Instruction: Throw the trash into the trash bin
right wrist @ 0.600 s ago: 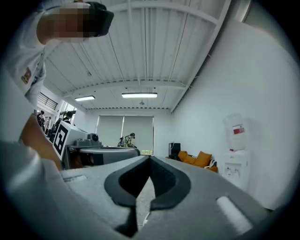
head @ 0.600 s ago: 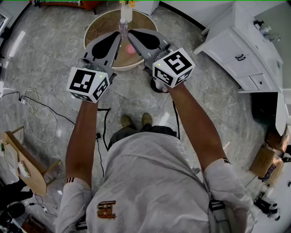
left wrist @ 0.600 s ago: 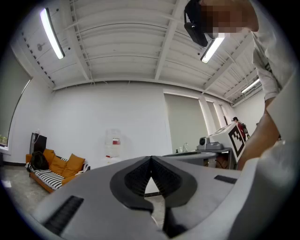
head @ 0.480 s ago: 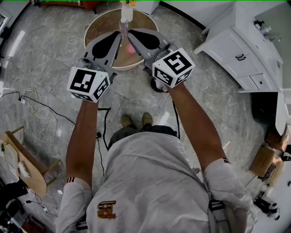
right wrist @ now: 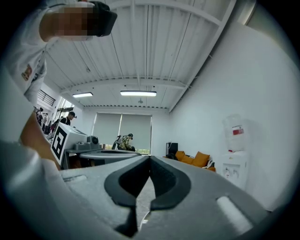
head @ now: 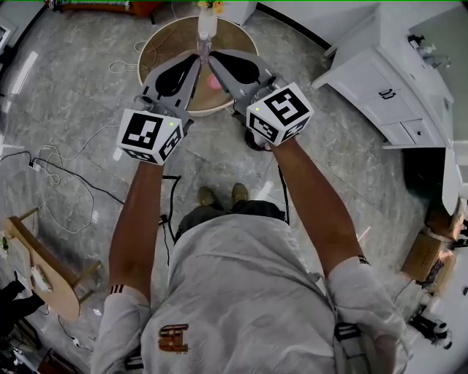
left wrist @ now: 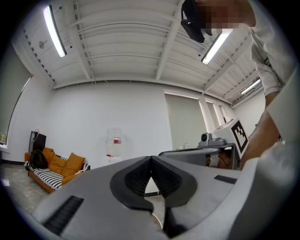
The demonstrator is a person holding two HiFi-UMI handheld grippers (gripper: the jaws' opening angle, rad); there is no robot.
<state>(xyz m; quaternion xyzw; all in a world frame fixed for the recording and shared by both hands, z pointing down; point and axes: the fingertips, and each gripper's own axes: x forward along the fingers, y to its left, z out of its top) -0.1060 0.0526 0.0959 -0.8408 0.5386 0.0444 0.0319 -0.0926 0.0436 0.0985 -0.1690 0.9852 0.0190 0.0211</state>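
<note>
Through the head view, I am holding both claws out level and side by side, their tips nearly meeting above a round table (head: 167, 40) with a brown top and a pale rim. My left claw (head: 194, 61) and my right claw (head: 213, 58) are both carrying nothing. A small pink piece of trash (head: 214, 82) is lying on the table top, showing between the two claws and touched by neither. At the table's far edge a pale vase (head: 207, 23) is standing upright and holding yellow flowers (head: 210, 6). A white cabinet (head: 380, 80) is standing well off to the right with its drawers closed. Which thing here is the trash bin I cannot tell. Through the left gripper view, I am looking along my left claw's jaws. They are pressing together at the tips, with only a wedge of empty space behind them. Far off by the white wall a water dispenser (left wrist: 114, 152) is carrying a clear jug (left wrist: 114, 136) with a red label, and I cannot tell how full it is. A sofa (left wrist: 56, 166) with orange cushions is sitting far left. Through the right gripper view, my right claw's jaws are likewise meeting at the tips and gripping nothing. The dispenser and its jug are standing at the right, and the sofa is sitting farther back.
</note>
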